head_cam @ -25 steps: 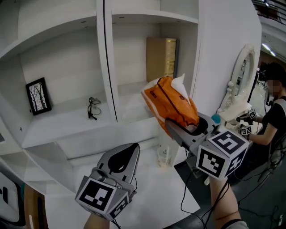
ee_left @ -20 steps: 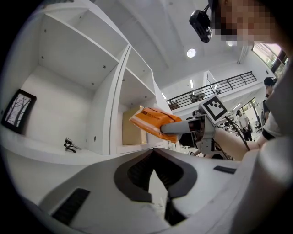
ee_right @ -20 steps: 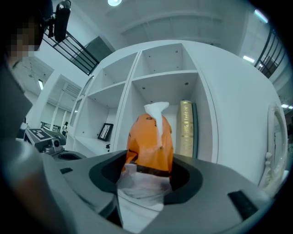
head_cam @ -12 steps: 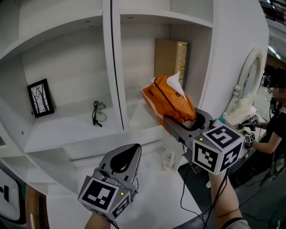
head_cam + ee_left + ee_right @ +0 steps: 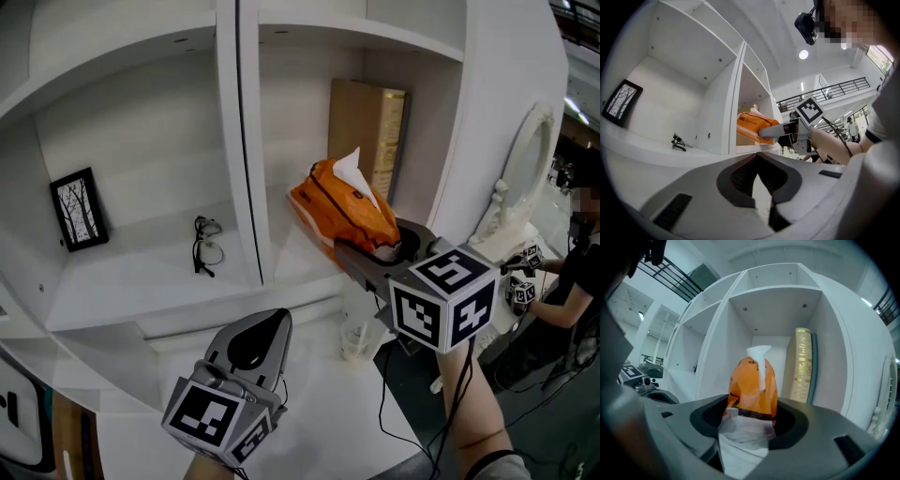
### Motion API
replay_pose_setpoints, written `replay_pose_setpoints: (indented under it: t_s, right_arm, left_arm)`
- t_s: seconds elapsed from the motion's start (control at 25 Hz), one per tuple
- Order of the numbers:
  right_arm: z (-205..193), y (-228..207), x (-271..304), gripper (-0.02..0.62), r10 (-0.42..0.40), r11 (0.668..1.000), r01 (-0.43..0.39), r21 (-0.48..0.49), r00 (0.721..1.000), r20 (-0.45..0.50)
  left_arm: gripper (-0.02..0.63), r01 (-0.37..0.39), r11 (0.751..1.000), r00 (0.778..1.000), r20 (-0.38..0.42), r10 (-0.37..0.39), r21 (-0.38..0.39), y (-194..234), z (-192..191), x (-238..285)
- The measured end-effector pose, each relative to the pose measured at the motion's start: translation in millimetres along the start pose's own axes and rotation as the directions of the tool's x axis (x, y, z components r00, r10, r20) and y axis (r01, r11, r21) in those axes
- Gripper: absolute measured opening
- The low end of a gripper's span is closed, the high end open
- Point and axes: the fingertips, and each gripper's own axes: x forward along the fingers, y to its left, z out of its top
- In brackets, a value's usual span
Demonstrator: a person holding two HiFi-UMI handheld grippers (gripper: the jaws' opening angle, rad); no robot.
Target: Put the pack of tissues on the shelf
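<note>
Inventory, as we logged it:

1. Pack of tissues (image 5: 342, 208): orange, w/ a white tissue sticking up from its top. We found it centre-right of the head view, tilted, in the right compartment of the shelf (image 5: 248, 141). It sat just left of an upright tan book (image 5: 366, 131). We couldn't tell whether its low corner touched the board.
2. Right gripper (image 5: 356, 258): jaws gripped the pack's near end, pack btwn them. They'd just been easing apart, pads on the wrapper.
3. Left gripper (image 5: 267, 323): lower centre-left, jaws together, nothing btwn them, apart from the shelf.
4. Left compartment: glasses (image 5: 206, 246) on the board; a framed picture (image 5: 80, 208) stood at far left.
</note>
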Motion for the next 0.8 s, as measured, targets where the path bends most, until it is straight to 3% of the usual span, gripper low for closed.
replay_pose_setpoints:
  t_s: [0.24, 0.8]
  right_arm:
    - [2.8, -1.3, 14.3, 0.278, -0.016, 0.999, 0.016, -0.050, 1.000, -0.001]
    - [15.5, 0.5, 12.1, 0.331, -0.005, 0.998, 0.010, -0.054, 0.996, 0.093]
  left_arm:
    - [0.018, -0.010, 1.000, 1.000, -0.001, 0.010, -0.017, 5.0, -4.0, 1.8]
    - [0.018, -0.025, 0.999, 1.000, -0.003, 0.025, -0.036, 9.0, -8.0, -2.4]
